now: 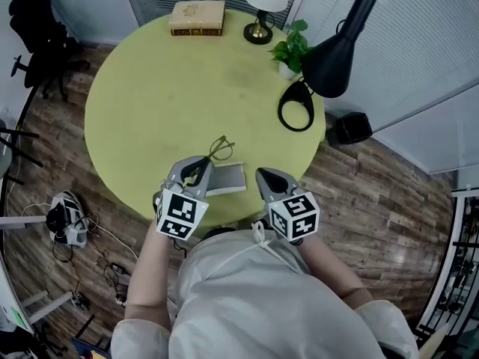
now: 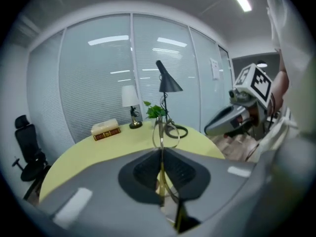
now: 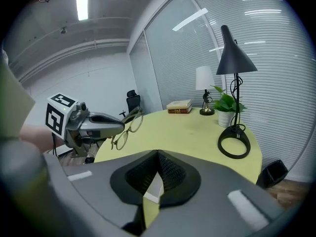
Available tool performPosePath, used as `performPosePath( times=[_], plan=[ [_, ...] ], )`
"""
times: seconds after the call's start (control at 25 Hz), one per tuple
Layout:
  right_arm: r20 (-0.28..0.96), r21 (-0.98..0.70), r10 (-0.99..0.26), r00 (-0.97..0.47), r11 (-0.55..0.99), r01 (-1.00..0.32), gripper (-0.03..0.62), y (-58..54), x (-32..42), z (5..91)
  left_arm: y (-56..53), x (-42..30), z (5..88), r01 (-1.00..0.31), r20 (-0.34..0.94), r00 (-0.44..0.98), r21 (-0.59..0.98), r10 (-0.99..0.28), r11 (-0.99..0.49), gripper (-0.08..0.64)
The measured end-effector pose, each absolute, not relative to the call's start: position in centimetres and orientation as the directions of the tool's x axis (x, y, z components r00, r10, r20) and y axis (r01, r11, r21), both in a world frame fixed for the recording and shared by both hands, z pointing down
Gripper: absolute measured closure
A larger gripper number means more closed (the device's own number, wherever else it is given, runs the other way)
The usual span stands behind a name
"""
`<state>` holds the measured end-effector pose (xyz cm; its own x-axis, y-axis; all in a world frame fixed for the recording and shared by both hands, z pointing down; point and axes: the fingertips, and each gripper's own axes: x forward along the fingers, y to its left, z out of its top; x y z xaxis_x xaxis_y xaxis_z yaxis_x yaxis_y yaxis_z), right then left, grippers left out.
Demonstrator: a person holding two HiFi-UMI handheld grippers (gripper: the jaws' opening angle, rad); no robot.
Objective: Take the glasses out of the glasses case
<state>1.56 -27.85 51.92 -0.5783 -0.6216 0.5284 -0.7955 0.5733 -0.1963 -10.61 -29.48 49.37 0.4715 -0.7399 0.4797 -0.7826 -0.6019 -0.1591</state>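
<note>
Since the glasses (image 1: 221, 148) are already clear of their case and held above the table (image 1: 150, 81), the job now, as I judge it, is to carry them off and set them down without twisting the frame. The left gripper (image 1: 200, 167) has its fingers (image 2: 143, 169) clenched on 1 thin part of the frame, seemingly a temple arm, so the lenses stick out beyond the tips unsupported. A slow, level move suits that hold; a quick swing could lever the arm at its hinge or let it slide in the pads.

Just below them lies the grey glasses case (image 1: 227, 178), flat near the table's front edge; whether it is open I cannot tell. The right gripper (image 1: 263, 175) sits just beside it, fingers drawn together on nothing, with the case showing through the slit beneath them. It could press the case down if it shifts.

Bare table beyond the case looks like the safest landing spot, well apart from the black lamp (image 1: 337, 51) and its ring base.
</note>
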Motion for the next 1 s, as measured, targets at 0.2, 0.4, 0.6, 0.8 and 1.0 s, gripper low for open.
performPosePath(
  times=[0.2,0.4,0.6,0.8,1.0],
  plan=[
    [0.489,-0.178,-0.641,-0.592,0.591,-0.787,0.592,-27.8,0.8,50.4,-29.3,-14.5,45.1,-0.952,0.32,0.262,-0.069,-0.91,-0.298,0.545],
    [0.442,-0.142,-0.691,-0.572,0.575,-0.806,0.592,-27.9,0.6,48.8,-27.8,-16.2,42.7,-0.99,0.24,0.11,-0.055,-0.965,-0.127,0.545],
    [0.406,-0.122,-0.71,-0.575,0.581,-0.804,0.592,-27.9,0.4,47.4,-27.1,-16.7,42.6,-0.997,0.245,0.066,-0.027,-0.967,-0.075,0.545],
    [0.4,-0.097,-0.711,-0.579,0.595,-0.798,0.592,-27.9,0.4,46.8,-26.9,-16.5,42.6,-0.997,0.249,0.063,-0.026,-0.966,-0.071,0.545],
    [0.391,-0.094,-0.708,-0.587,0.604,-0.791,0.592,-28.0,0.1,46.5,-26.8,-16.1,42.6,-0.996,0.255,0.074,-0.027,-0.964,-0.083,0.545]
  ],
)
